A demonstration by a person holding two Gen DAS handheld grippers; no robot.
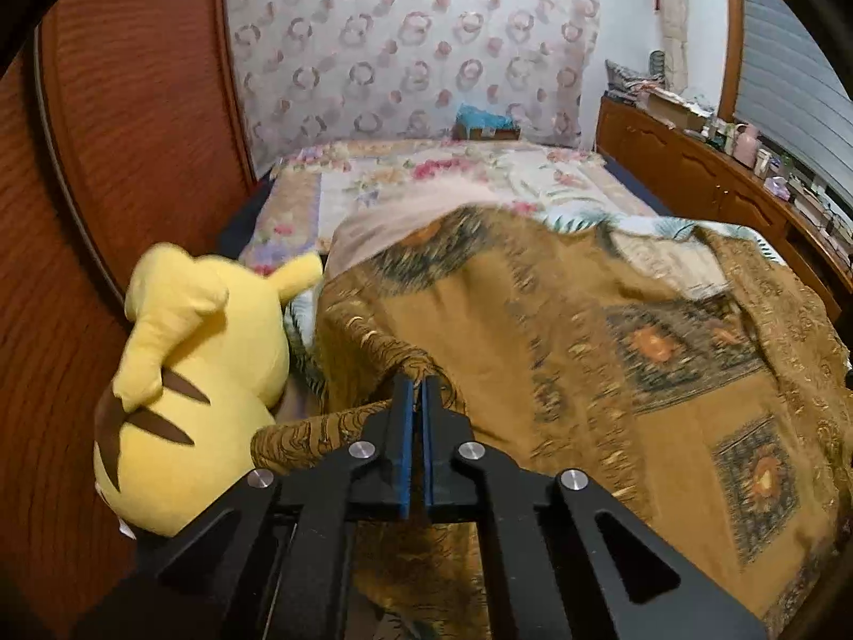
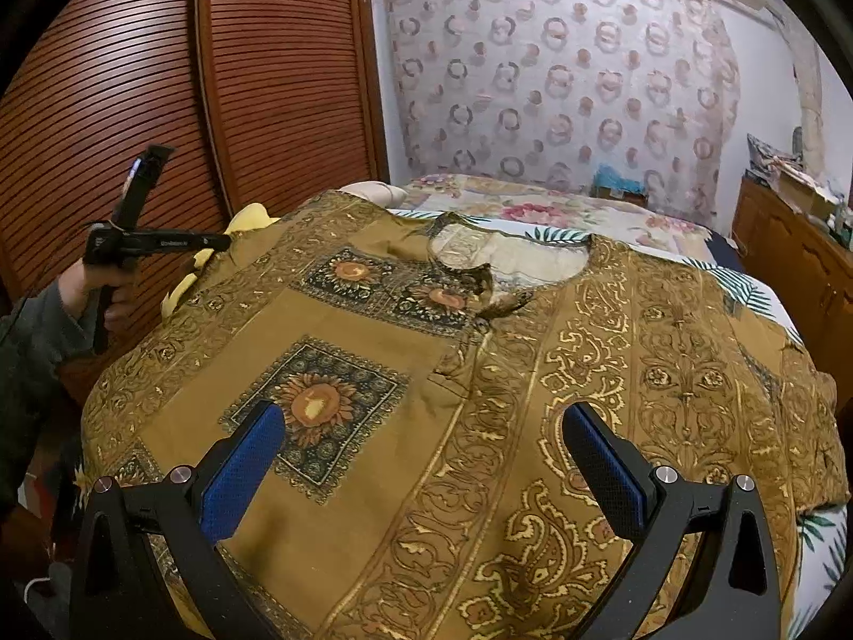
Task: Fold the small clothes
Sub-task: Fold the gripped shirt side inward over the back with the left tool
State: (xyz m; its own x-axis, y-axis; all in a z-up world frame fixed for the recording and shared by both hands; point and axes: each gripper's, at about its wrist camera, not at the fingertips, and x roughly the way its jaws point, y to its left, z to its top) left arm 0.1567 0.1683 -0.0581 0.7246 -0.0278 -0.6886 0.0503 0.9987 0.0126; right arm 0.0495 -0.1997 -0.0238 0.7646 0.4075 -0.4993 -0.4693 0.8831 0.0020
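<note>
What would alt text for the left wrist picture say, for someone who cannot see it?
The left gripper, its black, blue-padded jaws shut, pinches an edge of a mustard-brown patterned garment spread over a floral-covered bed. A yellow plush toy with brown stripes sits to its left, in front of a reddish wooden slatted wardrobe.

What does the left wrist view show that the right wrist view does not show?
Only the left wrist view: the left gripper shut on a fold of the brown patterned garment, and the whole yellow plush toy. Only the right wrist view: the right gripper open above the garment, its neckline, and the person's hand holding the left tool. Both: the garment, the bed, and the louvered wooden door.
</note>
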